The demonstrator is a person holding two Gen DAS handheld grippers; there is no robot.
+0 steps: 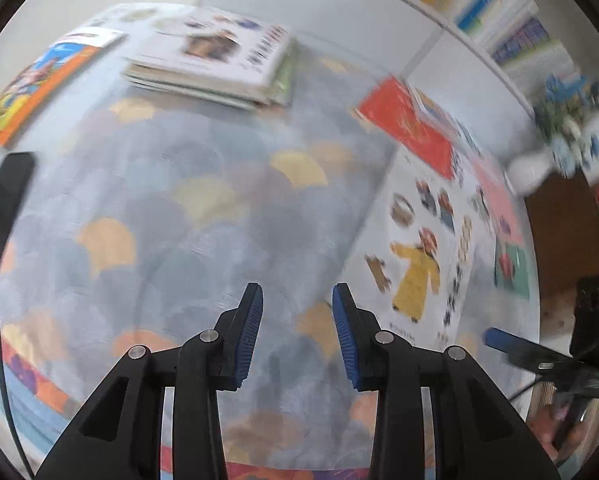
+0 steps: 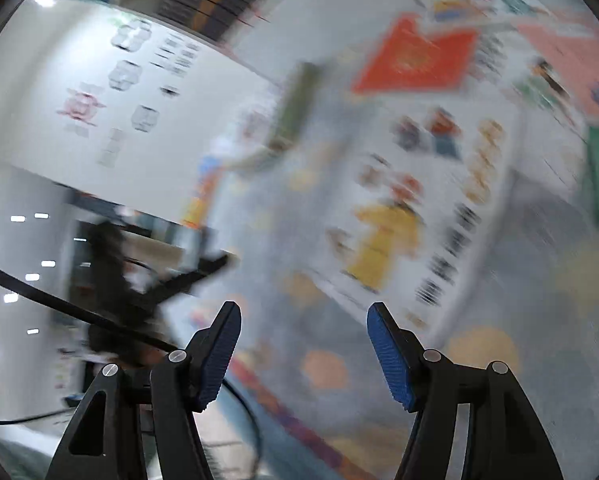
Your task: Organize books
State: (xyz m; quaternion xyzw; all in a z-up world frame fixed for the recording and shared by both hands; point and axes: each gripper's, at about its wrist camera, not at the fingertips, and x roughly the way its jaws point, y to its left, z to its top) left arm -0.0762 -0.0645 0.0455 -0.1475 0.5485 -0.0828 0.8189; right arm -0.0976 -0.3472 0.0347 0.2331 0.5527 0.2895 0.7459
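In the left wrist view my left gripper hangs over a scallop-patterned rug, jaws apart, nothing between the blue pads. A stack of books lies on the rug's far side, with an orange-edged picture book to its left. To the right lie a red book, a white book with a yellow-coated figure and a pink book. My right gripper is open and empty, pointing at the white book; the red book lies beyond. Both views are motion-blurred.
A bookshelf full of upright books runs along the top right. A white vase of flowers stands by a brown floor patch. A black block with a cable sits at the rug's left. A white printed board stands at the left.
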